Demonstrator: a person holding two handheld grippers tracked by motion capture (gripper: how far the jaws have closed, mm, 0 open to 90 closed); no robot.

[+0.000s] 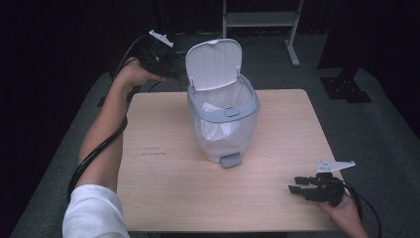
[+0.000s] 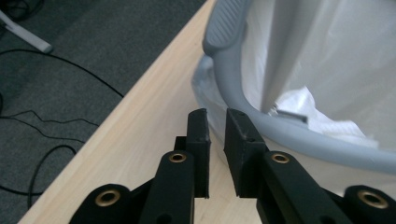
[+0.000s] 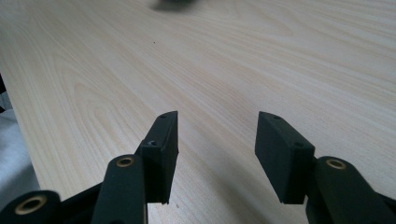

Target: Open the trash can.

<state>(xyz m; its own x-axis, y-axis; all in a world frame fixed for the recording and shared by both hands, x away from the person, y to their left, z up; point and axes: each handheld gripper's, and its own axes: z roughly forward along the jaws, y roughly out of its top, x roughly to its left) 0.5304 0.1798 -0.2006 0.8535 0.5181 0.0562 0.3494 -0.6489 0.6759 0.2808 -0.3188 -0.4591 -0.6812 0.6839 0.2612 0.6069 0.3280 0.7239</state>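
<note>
The left gripper (image 2: 216, 135) was seen with its jaws drawn nearly together, only a narrow slit left between the pads, and nothing was held in that slit. It was raised just beside the grey rim (image 2: 261, 126) of the pedal bin (image 1: 224, 124), on the bin's far left side, with the left hand (image 1: 136, 74) wrapped around its body. Inside the rim, a white liner bag (image 2: 336, 60) and crumpled white paper (image 2: 322, 122) were visible.

The right gripper (image 3: 215, 156) was held with its jaws spread well apart and empty, low over the bare wooden table (image 3: 140, 70). In the high view it lay at the near right corner of the table, in the right hand (image 1: 346, 213), well apart from the bin.

The bin was placed upright near the middle of the table, slightly towards the far edge. Its white lid (image 1: 214, 62) was tipped up and back, and its grey pedal (image 1: 231, 159) was turned towards the person.
</note>
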